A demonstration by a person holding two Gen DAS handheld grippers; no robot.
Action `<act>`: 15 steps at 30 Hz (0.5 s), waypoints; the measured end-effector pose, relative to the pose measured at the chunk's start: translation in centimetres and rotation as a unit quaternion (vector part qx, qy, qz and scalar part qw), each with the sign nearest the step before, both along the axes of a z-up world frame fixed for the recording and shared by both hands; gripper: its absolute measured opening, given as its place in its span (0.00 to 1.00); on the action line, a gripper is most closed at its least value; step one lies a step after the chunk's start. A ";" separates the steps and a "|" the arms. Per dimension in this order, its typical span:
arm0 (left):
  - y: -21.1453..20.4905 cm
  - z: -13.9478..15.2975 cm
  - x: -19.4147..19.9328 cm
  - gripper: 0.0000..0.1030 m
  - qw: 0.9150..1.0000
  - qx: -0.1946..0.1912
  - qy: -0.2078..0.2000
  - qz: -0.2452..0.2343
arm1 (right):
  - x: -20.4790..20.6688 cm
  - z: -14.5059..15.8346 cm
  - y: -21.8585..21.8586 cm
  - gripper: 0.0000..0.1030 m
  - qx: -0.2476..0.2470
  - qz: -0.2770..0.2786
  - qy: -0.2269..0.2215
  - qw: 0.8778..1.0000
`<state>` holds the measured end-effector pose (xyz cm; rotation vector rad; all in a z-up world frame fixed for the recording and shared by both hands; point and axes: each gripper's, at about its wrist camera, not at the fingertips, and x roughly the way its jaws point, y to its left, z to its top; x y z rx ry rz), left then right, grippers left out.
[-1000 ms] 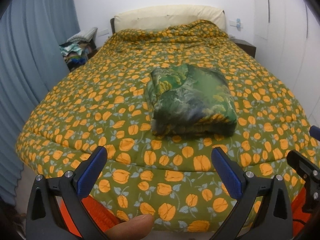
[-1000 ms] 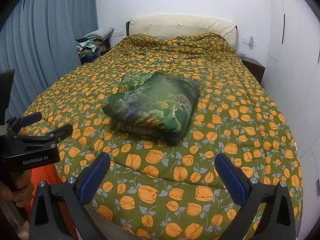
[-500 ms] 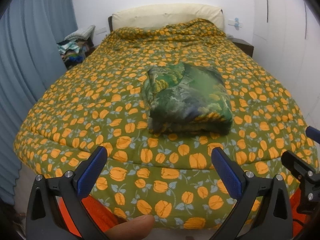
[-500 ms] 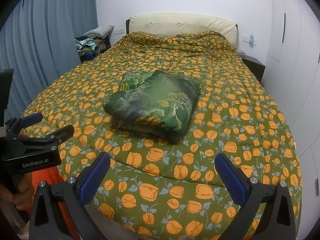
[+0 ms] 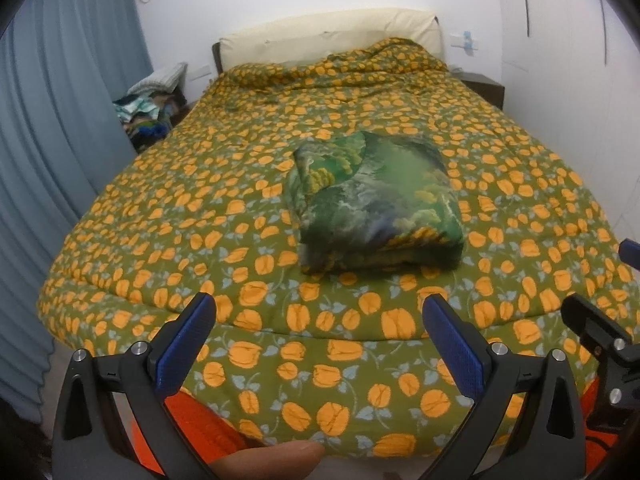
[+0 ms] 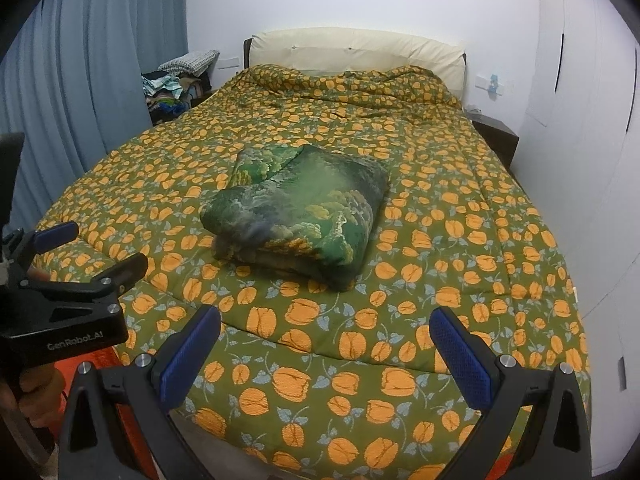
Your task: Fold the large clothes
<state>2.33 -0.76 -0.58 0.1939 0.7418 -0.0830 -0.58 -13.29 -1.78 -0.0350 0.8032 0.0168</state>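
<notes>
A folded green landscape-print cloth (image 5: 376,204) (image 6: 300,216) lies as a thick rectangular bundle in the middle of the bed (image 5: 168,216) (image 6: 460,248), on an olive cover with orange flowers. My left gripper (image 5: 320,320) is open and empty, held off the foot of the bed, well short of the bundle. My right gripper (image 6: 326,328) is open and empty too, at the foot, right of the left one. In the right wrist view the left gripper (image 6: 86,250) shows at the left edge. A black finger of the right gripper (image 5: 592,328) shows at the right edge of the left wrist view.
Blue curtains (image 5: 52,152) (image 6: 88,80) hang along the left. A pile of clothes (image 5: 152,108) (image 6: 176,88) sits by the cream headboard (image 5: 328,36) (image 6: 356,48). A dark nightstand (image 5: 484,88) (image 6: 496,136) stands at the right by white walls. Orange fabric (image 5: 200,420) shows below the bed edge.
Both grippers have drawn back from the bed and tilted up a little; the bundle appears farther away. Both stay open, and the cloth has not moved.
</notes>
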 end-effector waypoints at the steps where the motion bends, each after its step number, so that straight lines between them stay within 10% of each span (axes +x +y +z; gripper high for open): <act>1: 0.0 0.0 0.1 1.00 1.000 0.000 0.001 0.000 | 0.0 0.0 0.0 1.00 -0.003 -0.002 0.001 1.000; 15: -0.3 -0.1 0.3 1.00 1.000 -0.001 0.009 0.002 | -0.1 0.2 -0.2 1.00 -0.013 -0.012 0.001 1.000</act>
